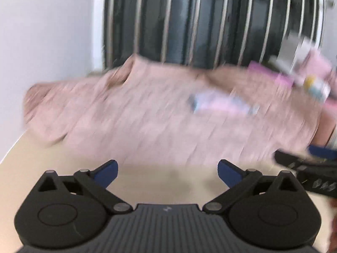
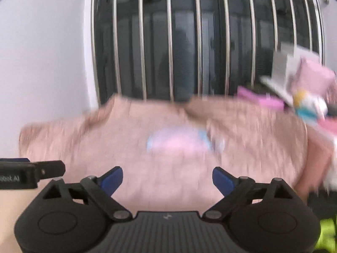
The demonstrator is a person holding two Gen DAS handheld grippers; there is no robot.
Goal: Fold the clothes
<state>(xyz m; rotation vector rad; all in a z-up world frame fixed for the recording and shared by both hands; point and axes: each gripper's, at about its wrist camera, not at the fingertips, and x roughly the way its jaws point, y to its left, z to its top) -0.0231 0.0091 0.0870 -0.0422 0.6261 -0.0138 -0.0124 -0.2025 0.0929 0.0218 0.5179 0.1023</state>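
Okay, both views are smeared with blur, but I can read the layout. My left gripper [image 1: 167, 171] has its blue fingers [image 1: 106, 171] spread wide with nothing between them, over bare cream table [image 1: 168, 179]. The pink garment [image 1: 147, 113] lies flat just ahead, a pale print [image 1: 223, 103] on its middle. My right gripper [image 2: 167, 179] is spread wide too, nothing in it, hanging over the garment's near edge. Each gripper shows at the edge of the other's view. Behind the garment stands a dark barred window [image 2: 189, 42]; at its far right corner sits a clutter of pink boxes [image 2: 261, 99].
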